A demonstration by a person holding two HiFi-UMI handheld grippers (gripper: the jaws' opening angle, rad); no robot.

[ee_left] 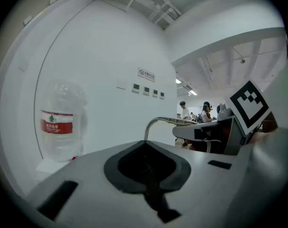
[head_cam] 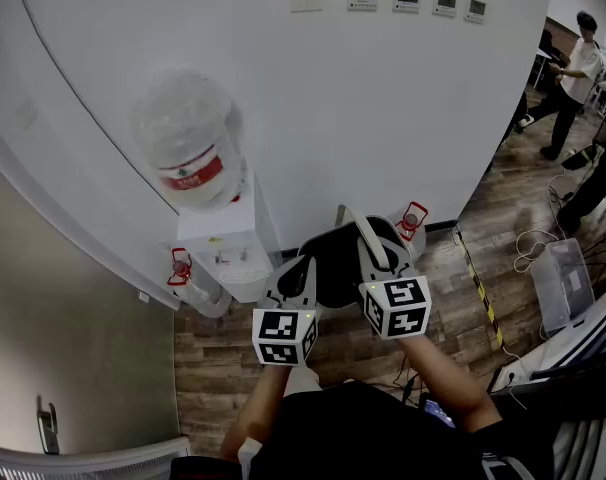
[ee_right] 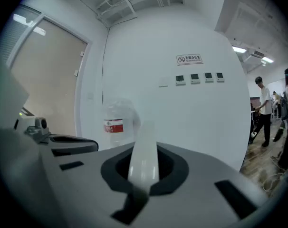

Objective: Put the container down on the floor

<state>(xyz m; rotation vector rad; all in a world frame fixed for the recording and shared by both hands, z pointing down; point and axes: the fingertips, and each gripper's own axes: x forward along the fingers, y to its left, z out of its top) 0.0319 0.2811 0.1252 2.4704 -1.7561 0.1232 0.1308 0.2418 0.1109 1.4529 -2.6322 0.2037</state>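
A pale curved handle strap [head_cam: 371,240] runs up out of my right gripper [head_cam: 381,253], which is shut on it; in the right gripper view the strap [ee_right: 144,160] sits pinched between the jaws. The container's body is hidden under the grippers. My left gripper [head_cam: 301,273] is held close beside the right one at chest height, jaws together with nothing showing between them [ee_left: 151,175]. From the left gripper view the strap [ee_left: 156,123] arches over toward the right gripper.
A white water dispenser [head_cam: 223,248] carrying a large clear bottle [head_cam: 191,143] stands against the wall ahead. Clear jugs with red caps lie on the wooden floor at its left [head_cam: 188,278] and right [head_cam: 413,220]. People [head_cam: 573,78], cables and a box [head_cam: 561,283] are at the right.
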